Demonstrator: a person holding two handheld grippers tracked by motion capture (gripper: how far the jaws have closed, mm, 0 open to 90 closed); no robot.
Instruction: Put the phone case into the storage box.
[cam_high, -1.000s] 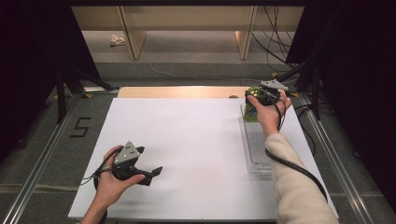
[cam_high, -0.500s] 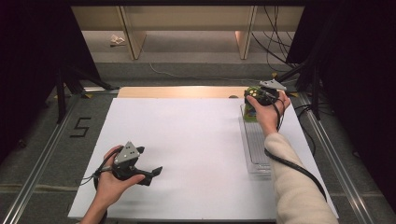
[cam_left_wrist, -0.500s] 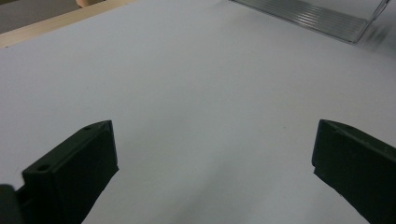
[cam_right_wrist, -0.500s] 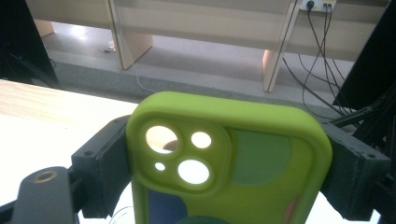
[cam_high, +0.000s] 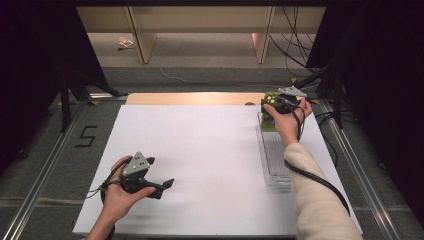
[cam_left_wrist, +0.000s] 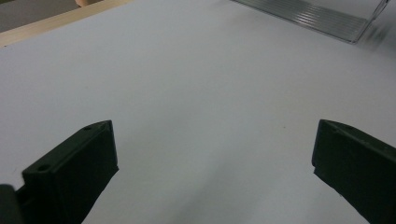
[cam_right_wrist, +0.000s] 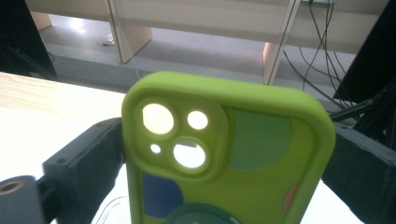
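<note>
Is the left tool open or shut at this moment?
Open. In the left gripper view the left tool's two black jaws stand far apart with nothing between them, just the bare white table beyond.

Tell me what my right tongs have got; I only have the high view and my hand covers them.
Observer: The right tongs are shut on a lime-green phone case, one jaw against each long side.
Operator: Say which face of it points at the camera.
Observer: The inner side; light from the room shines through the camera cut-outs near its top.
Operator: Now report the left tongs.
Observer: The left tongs are open wide with nothing between the jaws, just the white table below.
Operator: Tell me what lies ahead of them.
Observer: The end of the clear ribbed tray, at the top right of the left gripper view.
</note>
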